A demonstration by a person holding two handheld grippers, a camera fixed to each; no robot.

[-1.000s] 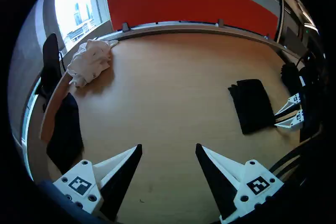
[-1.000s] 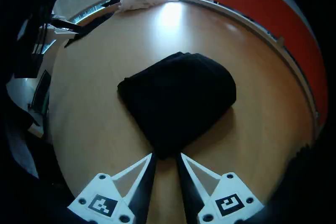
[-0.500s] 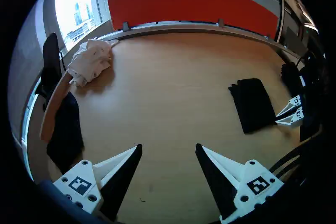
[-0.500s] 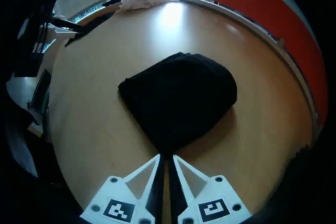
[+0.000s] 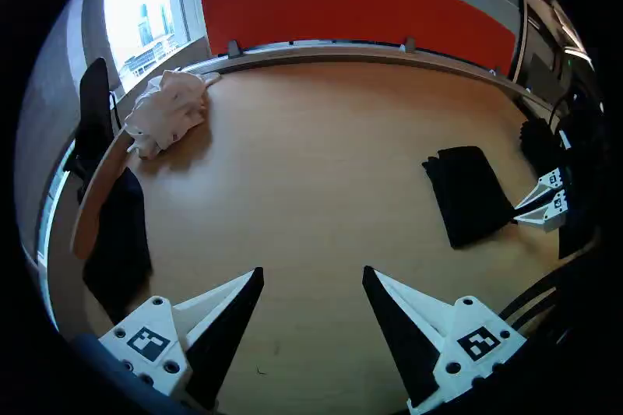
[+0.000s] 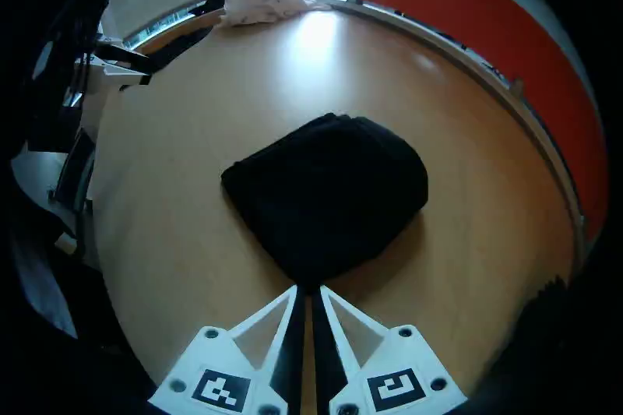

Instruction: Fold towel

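The right gripper (image 6: pixel 309 294) has its white plastic jaws drawn together to a thin slit, with a sliver of wood showing between them. Directly ahead of their tips lies the folded black terry towel (image 6: pixel 327 189), thick, soft and matte, its layers stacked into a rounded wedge. One blunt corner of it points straight back at the jaws and reaches their tips; I cannot tell whether any cloth is pinched there. From that corner the towel widens away from the jaws, with a second corner off to their left and a fuller, curved edge to their right. Its surface is smooth, with a faint ridge of layered edges along the far side.

The left gripper (image 5: pixel 311 273) has its jaws spread wide apart and holds nothing, with bare wood between the black-faced, wedge-shaped fingers. From here the towel is well ahead and far to the right of the jaws, a flat dark oblong whose long axis runs roughly away from them, its nearer end beside the other gripper's white tips.

The smooth, pale wood-grain counter (image 5: pixel 311 150) has a curved edge. Far ahead and left of the open jaws sits a crumpled white cloth heap (image 5: pixel 165 107); beyond the counter's far rim stands a flat red divider panel (image 5: pixel 350 6).
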